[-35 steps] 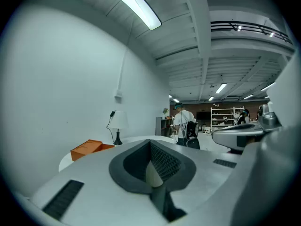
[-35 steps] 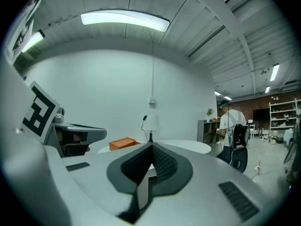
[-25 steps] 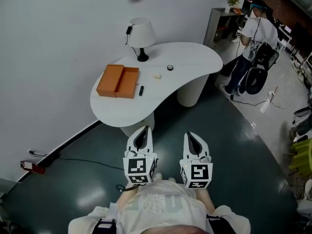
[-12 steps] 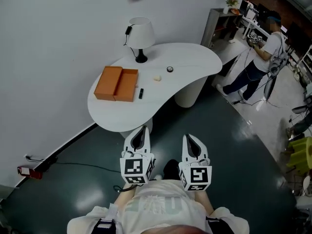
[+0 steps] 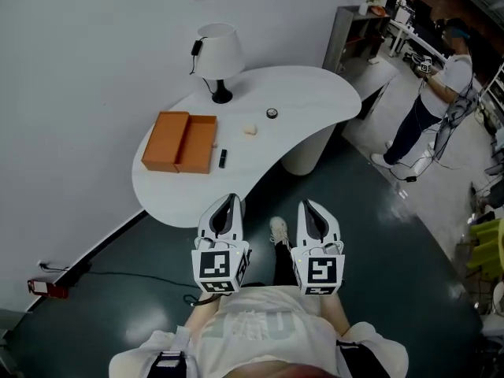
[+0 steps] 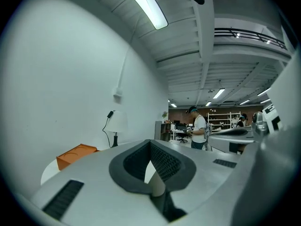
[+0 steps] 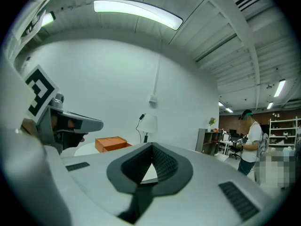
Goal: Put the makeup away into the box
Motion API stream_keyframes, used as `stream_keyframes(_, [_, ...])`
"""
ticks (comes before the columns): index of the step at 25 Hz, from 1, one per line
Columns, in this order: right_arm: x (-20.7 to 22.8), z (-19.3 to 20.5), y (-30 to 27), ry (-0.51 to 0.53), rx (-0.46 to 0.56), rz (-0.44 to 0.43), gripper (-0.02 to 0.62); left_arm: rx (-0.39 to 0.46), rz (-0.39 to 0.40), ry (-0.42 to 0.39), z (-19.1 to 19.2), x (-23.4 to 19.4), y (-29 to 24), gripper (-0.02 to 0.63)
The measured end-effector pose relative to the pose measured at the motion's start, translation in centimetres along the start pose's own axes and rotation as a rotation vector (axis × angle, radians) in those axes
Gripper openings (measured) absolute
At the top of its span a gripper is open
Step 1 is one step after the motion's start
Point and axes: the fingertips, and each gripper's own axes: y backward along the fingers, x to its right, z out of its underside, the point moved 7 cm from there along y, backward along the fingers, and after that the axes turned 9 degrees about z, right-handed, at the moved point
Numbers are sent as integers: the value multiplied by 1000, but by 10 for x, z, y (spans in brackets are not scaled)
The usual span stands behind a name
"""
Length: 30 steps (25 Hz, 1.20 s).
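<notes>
Looking down in the head view, I see left gripper (image 5: pixel 226 205) and right gripper (image 5: pixel 309 209) short of the table (image 5: pixel 315 93); the orange box (image 5: pixel 179 142) lies open, black makeup stick (image 5: pixel 223 158) just beside it. Left gripper view: jaws closed together, empty. Right gripper view: likewise.

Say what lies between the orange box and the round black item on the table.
In the head view, a small cream-coloured item lies between the orange box and the round black item, apart from both.
</notes>
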Motion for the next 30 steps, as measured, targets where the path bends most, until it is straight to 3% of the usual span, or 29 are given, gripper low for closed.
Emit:
stream_keyframes(4, [17,10,-51,-10,-4,-22,5,-7,-20,16,6,-13,-41,8])
stream_keyframes(8, [41,0,-101,-12,11,-54,5,14,-37,-13,-14,-15,-91,8])
stream_keyframes(20, [105,-46,-316,19,90,-256,5,113,-244,-68,-83,-75,-264,8])
stream_keyframes(30, [100,-55,-413,36,80,-373,5,78,-278,-73,-92,-111,-337,8])
